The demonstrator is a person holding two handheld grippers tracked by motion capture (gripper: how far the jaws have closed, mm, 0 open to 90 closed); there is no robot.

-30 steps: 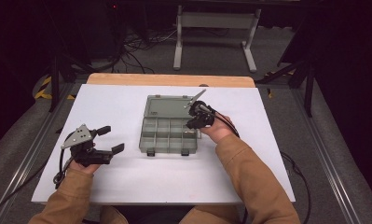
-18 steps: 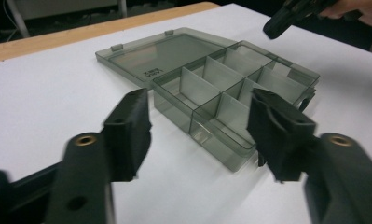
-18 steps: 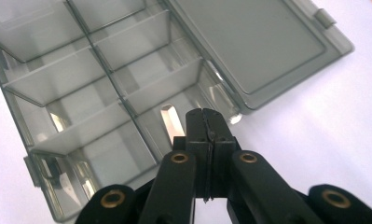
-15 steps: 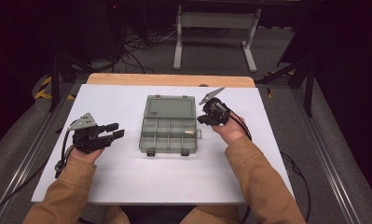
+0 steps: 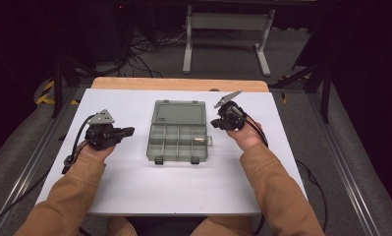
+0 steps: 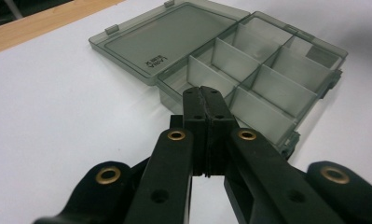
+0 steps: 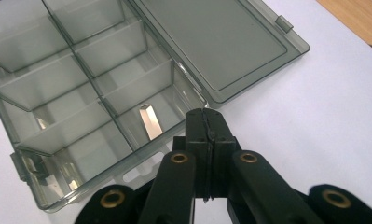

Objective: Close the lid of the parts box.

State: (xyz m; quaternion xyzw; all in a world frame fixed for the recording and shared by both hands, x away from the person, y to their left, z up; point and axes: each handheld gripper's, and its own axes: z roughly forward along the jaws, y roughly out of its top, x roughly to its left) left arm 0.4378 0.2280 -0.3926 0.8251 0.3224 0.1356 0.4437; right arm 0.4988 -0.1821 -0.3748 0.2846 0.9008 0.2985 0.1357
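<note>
1. i see one white worktop (image 5: 134, 187) carrying a single grey organiser box (image 5: 178, 132) at its middle, lid folded flat open away from me.
2. my two grippers sit either side of it: the left gripper (image 5: 127, 132) well apart, the right gripper (image 5: 214, 123) just beside its right edge; both have their fingers pressed together, holding nothing.
3. one small metal piece (image 7: 148, 121) lies in a right-hand compartment. i judge placing done, lid closing left.
</note>
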